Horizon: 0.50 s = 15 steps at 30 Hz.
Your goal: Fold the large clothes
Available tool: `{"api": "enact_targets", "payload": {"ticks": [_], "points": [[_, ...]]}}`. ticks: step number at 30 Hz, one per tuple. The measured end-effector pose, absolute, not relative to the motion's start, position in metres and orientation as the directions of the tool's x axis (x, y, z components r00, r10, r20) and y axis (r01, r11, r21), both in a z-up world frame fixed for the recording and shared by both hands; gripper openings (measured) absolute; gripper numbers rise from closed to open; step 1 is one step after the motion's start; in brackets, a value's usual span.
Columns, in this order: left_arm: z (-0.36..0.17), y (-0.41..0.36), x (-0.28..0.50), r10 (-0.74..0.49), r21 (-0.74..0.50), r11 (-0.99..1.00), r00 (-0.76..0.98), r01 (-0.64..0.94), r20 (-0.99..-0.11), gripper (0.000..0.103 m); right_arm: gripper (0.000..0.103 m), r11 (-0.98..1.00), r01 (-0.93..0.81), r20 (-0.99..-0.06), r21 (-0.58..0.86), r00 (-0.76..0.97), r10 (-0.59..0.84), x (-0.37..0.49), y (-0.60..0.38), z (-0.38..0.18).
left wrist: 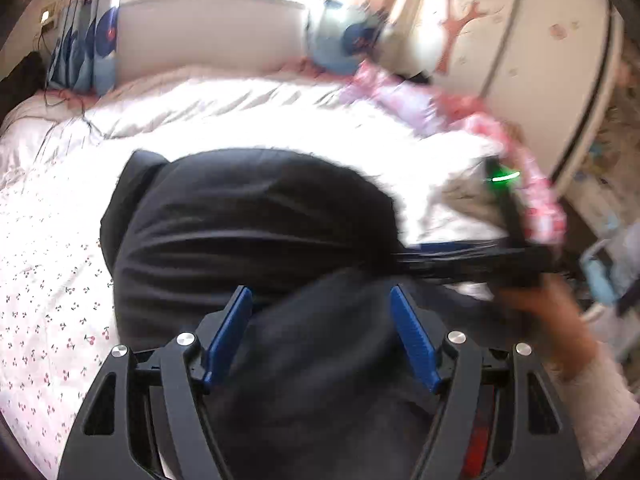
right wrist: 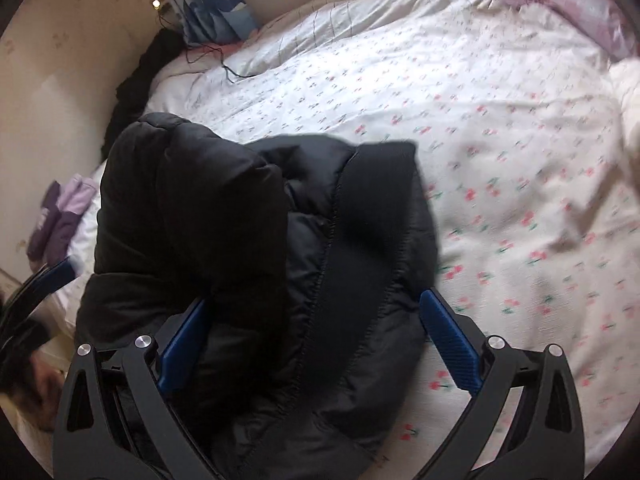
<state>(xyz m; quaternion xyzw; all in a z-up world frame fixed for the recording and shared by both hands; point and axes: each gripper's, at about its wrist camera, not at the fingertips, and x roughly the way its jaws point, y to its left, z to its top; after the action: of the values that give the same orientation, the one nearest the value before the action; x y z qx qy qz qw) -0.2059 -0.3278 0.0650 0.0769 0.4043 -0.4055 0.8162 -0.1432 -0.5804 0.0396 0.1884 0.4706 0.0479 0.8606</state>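
Both jaws seemingly astride black jacket point(right wrist: 256, 240)

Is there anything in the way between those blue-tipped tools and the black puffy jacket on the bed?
Nothing visible. The black puffer jacket lies bunched on the cherry-print bedspread, directly under both. The right tool and left tool are open, with jacket fabric already between their blue fingers.

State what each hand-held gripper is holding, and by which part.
Nothing is held. The left hand-held gripper and the right hand-held gripper both stand open over the folded black puffer jacket, pads clear of it.
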Motion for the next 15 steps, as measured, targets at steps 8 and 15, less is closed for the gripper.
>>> {"api": "enact_targets", "payload": {"ticks": [8,15], "points": [[0.014,-0.357,-0.23,-0.496,0.016,0.624,0.413,0.781,-0.764,0.074,0.096,0.923,0.145,-0.798,0.356,0.561,0.219,-0.134,-0.584,0.032],[0.023,-0.357,-0.203,-0.493,0.016,0.604,0.389,0.797,-0.778,0.078,0.096,0.859,0.239,-0.771,0.453,0.589,0.243,-0.154,-0.607,-0.007]]}}
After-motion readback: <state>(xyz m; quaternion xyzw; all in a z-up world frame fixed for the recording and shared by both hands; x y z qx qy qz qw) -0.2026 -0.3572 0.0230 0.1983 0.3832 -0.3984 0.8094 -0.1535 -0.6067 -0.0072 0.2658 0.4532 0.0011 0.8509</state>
